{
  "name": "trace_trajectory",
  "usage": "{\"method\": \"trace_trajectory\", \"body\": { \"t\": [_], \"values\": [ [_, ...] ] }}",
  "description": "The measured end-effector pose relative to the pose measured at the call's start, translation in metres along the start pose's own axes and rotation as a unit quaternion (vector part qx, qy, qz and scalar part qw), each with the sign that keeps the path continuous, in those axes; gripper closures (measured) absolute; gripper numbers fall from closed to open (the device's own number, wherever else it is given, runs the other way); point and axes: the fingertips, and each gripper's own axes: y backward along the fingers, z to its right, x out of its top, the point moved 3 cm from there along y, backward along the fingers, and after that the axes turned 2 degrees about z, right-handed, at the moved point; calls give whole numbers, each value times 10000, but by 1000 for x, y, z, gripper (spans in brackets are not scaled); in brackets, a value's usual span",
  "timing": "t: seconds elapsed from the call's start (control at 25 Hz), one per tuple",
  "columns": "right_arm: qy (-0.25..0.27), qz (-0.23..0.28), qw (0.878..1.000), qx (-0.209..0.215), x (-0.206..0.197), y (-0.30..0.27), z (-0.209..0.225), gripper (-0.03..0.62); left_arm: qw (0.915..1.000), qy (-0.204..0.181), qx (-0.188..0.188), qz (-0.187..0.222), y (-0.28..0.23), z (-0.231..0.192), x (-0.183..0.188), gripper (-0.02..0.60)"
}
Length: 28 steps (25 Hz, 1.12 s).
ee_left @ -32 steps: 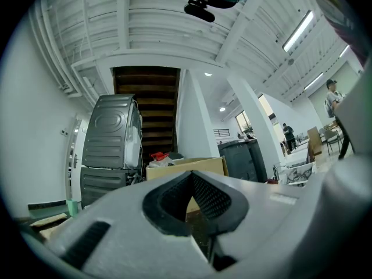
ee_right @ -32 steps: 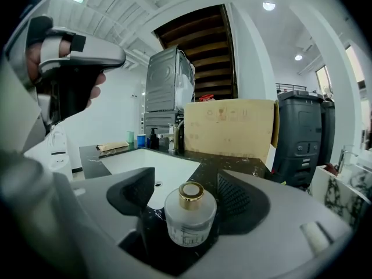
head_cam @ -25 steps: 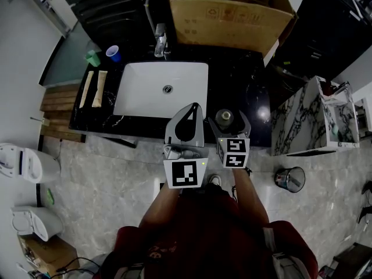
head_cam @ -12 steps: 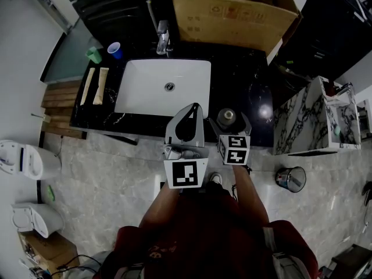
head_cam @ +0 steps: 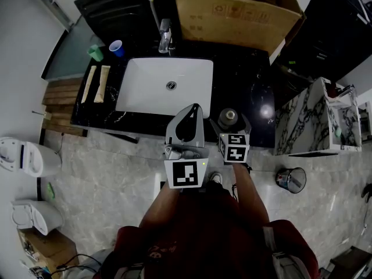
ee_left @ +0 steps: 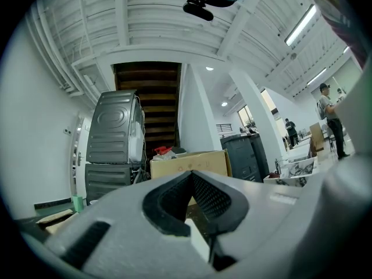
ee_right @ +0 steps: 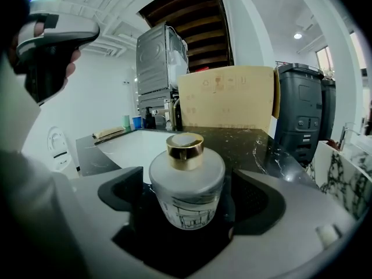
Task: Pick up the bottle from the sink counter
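- Your left gripper (ee_left: 192, 182) is nearest. Its jaws are closed tip to tip with nothing between them, and it is held level beside the work.
- Your right gripper (head_cam: 232, 122) has just been opening its jaws, which now stand wide. The bottle (ee_right: 187, 182) is between them, with a gap at each pad, so there is no grip yet.
- Bottle count: one. It stands upright on the black sink counter (head_cam: 256, 92), right of the basin and near the front edge.
- Handling, as judged: the body is squat, round and frosted, probably glass. Expect it to be stiff, weighty for its bulk and breakable if it tips on the stone. The smooth curved wall may slip under light pressure.
- Hold point, as judged: close on the widest part of the body, below the shoulder. Avoid the gold cap (ee_right: 185, 145) (one), which is narrow and may sit loose.
- Further back on the counter:
  - one white basin (head_cam: 151, 92)
  - one faucet (head_cam: 165, 39)
  - two tan packets (head_cam: 90, 84), side by side at the left end
  - one green cup (head_cam: 95, 52)
  - one blue cup (head_cam: 117, 49)
- Farthest: one cardboard box (head_cam: 232, 16) behind the counter.
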Motion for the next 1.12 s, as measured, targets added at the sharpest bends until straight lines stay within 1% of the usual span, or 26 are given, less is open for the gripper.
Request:
{"method": "trace_trajectory", "body": {
  "t": [0.24,0.48,0.76,0.92,1.12],
  "values": [
    [33,-67,10000,-2,-3,-3,1,131,10000,-4,11,-7,-1,0,-2,578],
    [78,-74,9999,42,-3,-4,-1,150,10000,-24,20,-7,-3,-1,-2,578],
    [183,-50,9998,-34,-2,-5,2,210,10000,-42,32,-37,-4,-2,-4,578],
    [225,-59,9997,-5,-2,-6,2,249,10000,-54,35,-69,-5,-3,-6,578],
    [255,-39,9997,-4,-1,-5,3,256,10000,6,15,-54,-7,-2,-7,578]
  ]
}}
